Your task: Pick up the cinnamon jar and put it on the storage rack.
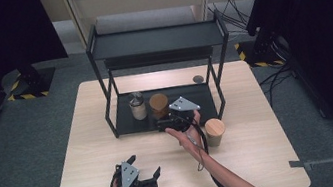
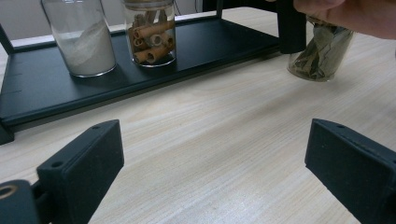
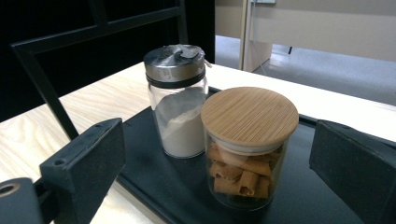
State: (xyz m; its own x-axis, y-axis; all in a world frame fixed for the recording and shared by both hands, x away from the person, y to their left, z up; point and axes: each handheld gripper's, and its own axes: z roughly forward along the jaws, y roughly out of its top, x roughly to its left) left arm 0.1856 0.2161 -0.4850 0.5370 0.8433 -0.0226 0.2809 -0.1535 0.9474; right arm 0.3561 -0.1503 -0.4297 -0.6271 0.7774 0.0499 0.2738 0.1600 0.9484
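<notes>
Pale wood table (image 1: 89,161) with a black two-tier rack (image 1: 156,42) at the back; right hand's forearm comes in on a diagonal, palm tipped up, holding the right gripper (image 1: 171,121) at the rack's lower shelf edge; jaws wide apart, nothing pinched. Straight ahead of those jaws sits the cinnamon jar (image 3: 247,149), white powder shaker (image 3: 180,105) just behind-left of it; third jar, bamboo lid, leaves inside (image 1: 214,132), stands on the table just right of that claw. So three jars, two grippers. Left gripper (image 1: 142,170) rests low near the table's front edge, jaws spread, empty.
</notes>
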